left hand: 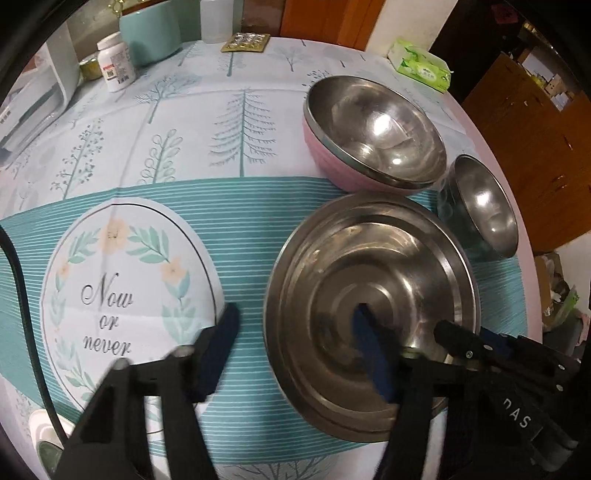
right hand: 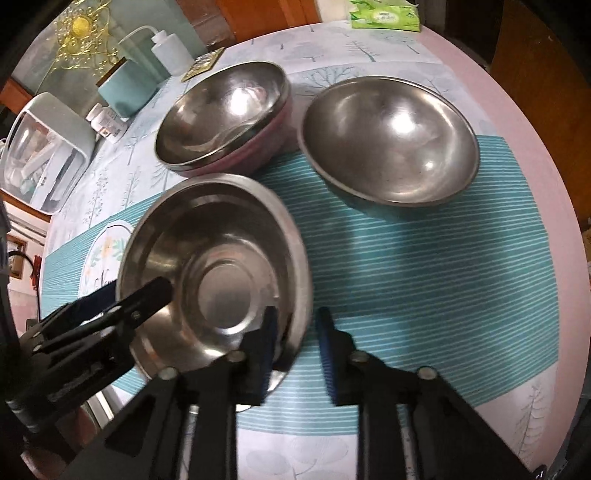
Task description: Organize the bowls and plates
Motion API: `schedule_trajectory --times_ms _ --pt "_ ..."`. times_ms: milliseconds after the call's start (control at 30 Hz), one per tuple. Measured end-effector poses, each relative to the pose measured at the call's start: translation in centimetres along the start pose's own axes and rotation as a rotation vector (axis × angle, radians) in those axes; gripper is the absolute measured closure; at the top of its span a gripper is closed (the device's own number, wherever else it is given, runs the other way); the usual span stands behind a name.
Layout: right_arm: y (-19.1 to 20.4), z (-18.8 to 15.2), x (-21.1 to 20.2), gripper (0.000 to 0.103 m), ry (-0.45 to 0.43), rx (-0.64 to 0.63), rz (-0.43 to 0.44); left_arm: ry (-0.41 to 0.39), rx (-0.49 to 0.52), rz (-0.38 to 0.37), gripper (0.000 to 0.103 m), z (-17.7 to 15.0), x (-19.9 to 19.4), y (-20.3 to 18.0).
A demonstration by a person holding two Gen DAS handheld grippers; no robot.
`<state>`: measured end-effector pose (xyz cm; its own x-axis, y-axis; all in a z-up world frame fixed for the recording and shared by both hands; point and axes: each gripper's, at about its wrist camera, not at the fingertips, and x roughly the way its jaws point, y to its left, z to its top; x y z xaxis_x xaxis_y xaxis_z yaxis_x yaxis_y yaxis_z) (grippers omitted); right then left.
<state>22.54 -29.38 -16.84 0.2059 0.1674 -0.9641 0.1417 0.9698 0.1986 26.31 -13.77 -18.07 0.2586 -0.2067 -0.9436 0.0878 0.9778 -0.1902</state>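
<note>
Steel dishes sit on a round table (left hand: 258, 110) covered with a smooth cloth printed with pale trees, teal stripes and a floral oval reading "Now or never".

Nearest the cameras lies a wide, shallow steel plate (left hand: 373, 295) with stepped concentric rings and a flat centre, on the striped band. Both grippers straddle its rim from opposite sides. The left gripper (left hand: 295, 354) has one blue-padded finger (left hand: 218, 354) outside on the cloth and the other inside the plate; the gap between them is wide and the pads are not pressing the rim. The right gripper (right hand: 295, 350) has one padded finger (right hand: 264, 354) inside the plate and the other just outside, with the thin rim between them; the frames are blurred, so whether the pads pinch it is unclear.

Behind the plate stands a deep, rounded bowl (left hand: 376, 129) with a polished steel lining and a pink outer shell. Beside it is a second bowl (right hand: 388, 140), steel inside with a bluish shell.

Farther back: a white pill bottle (left hand: 116, 62), a teal canister (left hand: 149, 33) and a green tissue pack (left hand: 421, 62).
</note>
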Motion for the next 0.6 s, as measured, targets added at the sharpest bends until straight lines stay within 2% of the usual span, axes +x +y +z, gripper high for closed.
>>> schedule_trajectory --times_ms 33,233,333,600 --pt "0.3 -0.1 -0.1 0.089 -0.004 -0.006 -0.016 0.002 0.001 -0.006 0.063 0.0 0.1 0.1" --pt "-0.1 -0.3 -0.1 0.089 -0.003 0.027 -0.024 0.001 0.003 0.019 0.092 -0.2 -0.1 0.6" --pt "-0.1 -0.6 -0.6 0.090 -0.002 0.037 0.001 0.008 -0.013 0.000 0.094 -0.4 -0.8 1.4" --pt "0.6 -2.0 -4.0 0.090 -0.041 0.014 -0.006 -0.028 0.062 -0.028 0.094 -2.1 -5.9 0.7"
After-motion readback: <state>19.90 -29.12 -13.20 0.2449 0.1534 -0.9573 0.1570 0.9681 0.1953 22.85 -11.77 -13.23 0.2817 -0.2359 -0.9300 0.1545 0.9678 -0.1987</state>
